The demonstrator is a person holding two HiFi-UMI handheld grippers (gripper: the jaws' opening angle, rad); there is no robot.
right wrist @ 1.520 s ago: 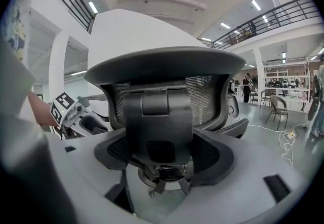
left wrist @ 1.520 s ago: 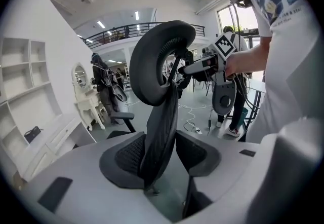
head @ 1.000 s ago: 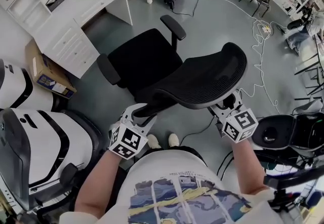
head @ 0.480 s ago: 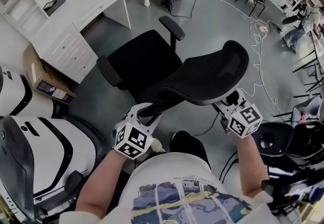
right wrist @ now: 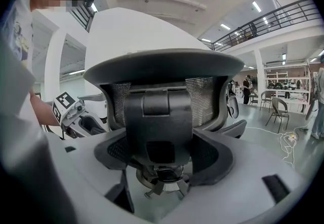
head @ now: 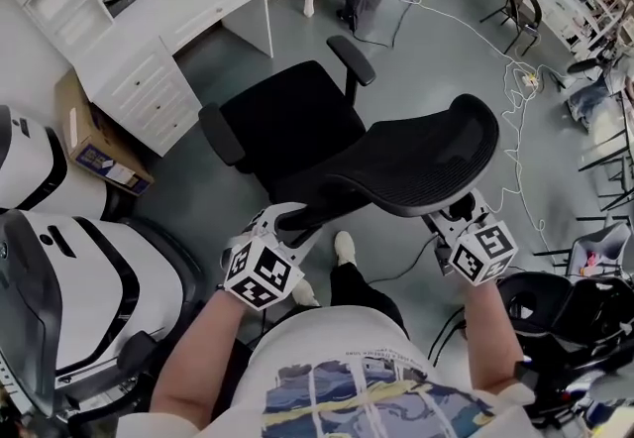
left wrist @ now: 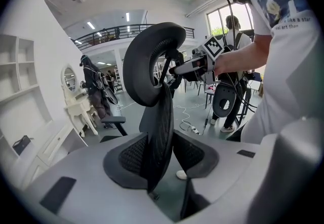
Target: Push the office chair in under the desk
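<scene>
Head view: office chair (head: pixel 287 119) stands out from the white desk (head: pixel 198 0), with the desk well beyond the fingers. Left gripper (head: pixel 284 221) and right gripper (head: pixel 451 213) sit at opposite ends of the black mesh backrest (head: pixel 406 164).
Left gripper view: the jaws have just been closing and clamp the backrest edge between the pads.
Right gripper view: the jaws are clenched on the backrest's black rear bracket, one pad on each side.

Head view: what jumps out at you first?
A big black mesh office chair fills the middle, its curved backrest nearest the person. Up at the left stands a white desk with drawers, and a brown cardboard box sits on the floor beside it.
</scene>
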